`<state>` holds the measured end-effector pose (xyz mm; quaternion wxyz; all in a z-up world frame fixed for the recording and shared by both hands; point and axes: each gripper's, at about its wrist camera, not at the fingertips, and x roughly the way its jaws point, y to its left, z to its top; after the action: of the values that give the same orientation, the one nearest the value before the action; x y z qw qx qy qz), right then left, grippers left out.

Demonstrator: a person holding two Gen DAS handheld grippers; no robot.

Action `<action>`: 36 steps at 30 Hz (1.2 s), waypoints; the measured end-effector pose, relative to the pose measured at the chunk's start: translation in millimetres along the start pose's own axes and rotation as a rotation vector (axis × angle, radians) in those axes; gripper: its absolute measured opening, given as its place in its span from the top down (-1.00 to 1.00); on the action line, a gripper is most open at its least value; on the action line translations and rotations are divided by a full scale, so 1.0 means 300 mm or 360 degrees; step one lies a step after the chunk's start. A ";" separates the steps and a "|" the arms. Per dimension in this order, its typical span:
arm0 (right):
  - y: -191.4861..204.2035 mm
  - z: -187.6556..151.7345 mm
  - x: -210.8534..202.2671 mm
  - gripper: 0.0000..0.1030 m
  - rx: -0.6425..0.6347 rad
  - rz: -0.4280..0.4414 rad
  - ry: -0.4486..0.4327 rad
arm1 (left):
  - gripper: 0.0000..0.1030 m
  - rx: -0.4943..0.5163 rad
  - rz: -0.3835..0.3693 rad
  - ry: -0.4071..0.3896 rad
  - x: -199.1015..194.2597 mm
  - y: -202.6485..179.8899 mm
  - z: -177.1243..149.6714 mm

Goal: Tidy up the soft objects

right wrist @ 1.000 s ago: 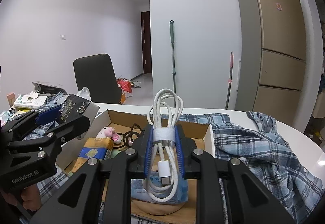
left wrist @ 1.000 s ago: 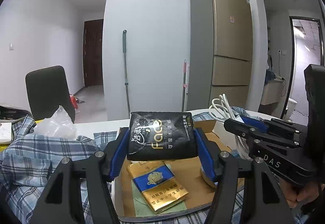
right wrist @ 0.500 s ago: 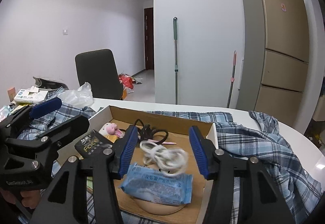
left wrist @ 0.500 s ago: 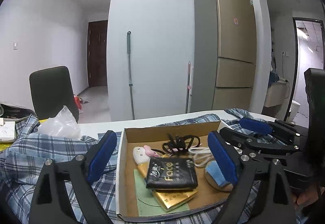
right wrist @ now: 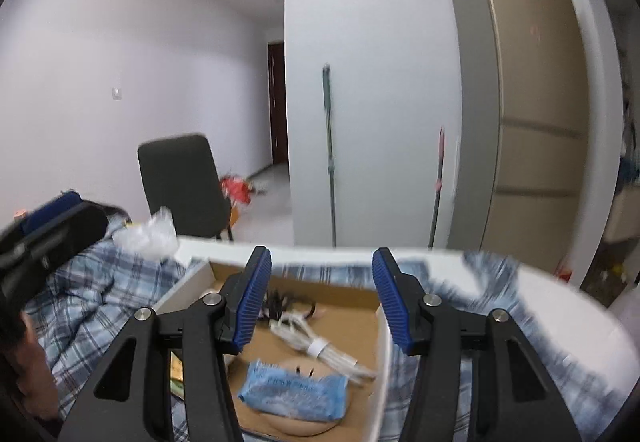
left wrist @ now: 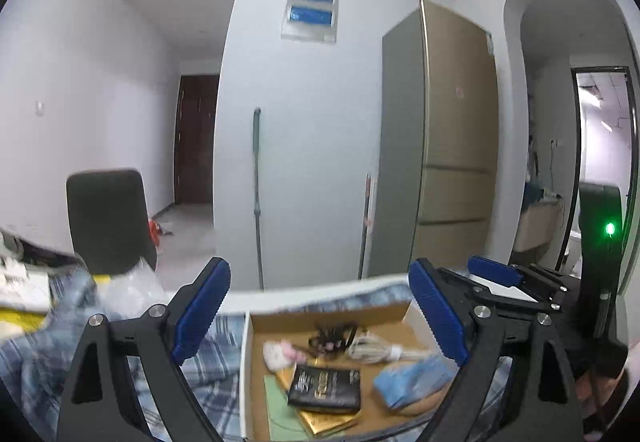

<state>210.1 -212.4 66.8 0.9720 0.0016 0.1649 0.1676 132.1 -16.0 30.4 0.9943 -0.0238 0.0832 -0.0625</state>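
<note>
Tissue pack, black, lies flat in the cardboard box on a gold packet, beside the white cable bundle and blue packet. Left gripper hangs above with jaws spread wide and empty; right gripper hovers alongside, jaws parted, holding nothing. Plaid cloth surrounds the box.

"Face" on black packet
</note>
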 end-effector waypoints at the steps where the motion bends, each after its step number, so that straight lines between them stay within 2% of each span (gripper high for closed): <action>1: 0.005 0.022 -0.039 -0.01 -0.0013 0.0028 -0.0040 | -0.80 0.0041 0.0037 -0.0016 -0.023 -0.010 0.032; 4: 0.033 0.070 -0.173 -0.01 -0.0048 0.0053 -0.0169 | -0.80 0.0100 0.0042 -0.0136 -0.130 -0.025 0.110; 8: 0.056 0.110 -0.330 -0.04 -0.0015 0.0082 -0.0257 | -0.80 0.0059 0.0019 -0.0153 -0.255 -0.029 0.154; 12: 0.081 0.111 -0.447 -0.07 -0.0051 0.0123 -0.0269 | -0.80 0.0070 0.0021 -0.0185 -0.378 -0.049 0.134; 14: 0.080 0.095 -0.493 -0.16 -0.0024 0.0138 -0.0272 | -0.81 0.0081 0.0018 -0.0198 -0.433 -0.057 0.106; 16: 0.076 0.075 -0.527 -0.33 -0.0005 0.0136 -0.0264 | -0.82 0.0078 0.0011 -0.0190 -0.468 -0.055 0.083; 17: 0.074 0.057 -0.542 -0.36 0.0009 0.0115 -0.0262 | -0.91 0.0068 0.0004 -0.0180 -0.488 -0.047 0.064; 18: 0.073 0.045 -0.550 -0.42 0.0020 0.0109 -0.0259 | -1.00 0.0054 0.0002 -0.0172 -0.498 -0.044 0.052; 21: 0.067 -0.009 -0.577 -0.46 0.0045 0.0136 -0.0254 | -1.00 0.0007 -0.0034 -0.0160 -0.523 -0.021 0.017; 23: 0.063 -0.043 -0.587 -0.62 0.0053 0.0147 -0.0272 | -1.00 -0.0007 -0.0032 -0.0141 -0.531 -0.012 -0.005; 25: 0.063 -0.077 -0.597 -0.97 0.0053 0.0142 -0.0318 | -1.00 -0.0021 -0.0013 -0.0156 -0.537 -0.007 -0.028; 29: 0.063 -0.138 -0.586 -0.99 -0.0002 0.0055 -0.0386 | -1.00 0.0044 0.0032 -0.0135 -0.520 -0.025 -0.080; 31: 0.074 -0.159 -0.568 -0.99 -0.0047 0.0034 -0.0355 | -1.00 0.0100 0.0071 -0.0127 -0.512 -0.043 -0.101; 36: 0.078 -0.201 -0.548 -0.99 -0.0080 0.0040 -0.0323 | -1.00 0.0138 0.0059 -0.0117 -0.489 -0.059 -0.160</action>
<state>37.0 -247.2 63.8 0.9812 -0.0037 0.0612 0.1829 -21.6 -16.4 7.9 0.9978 0.0184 0.0444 -0.0467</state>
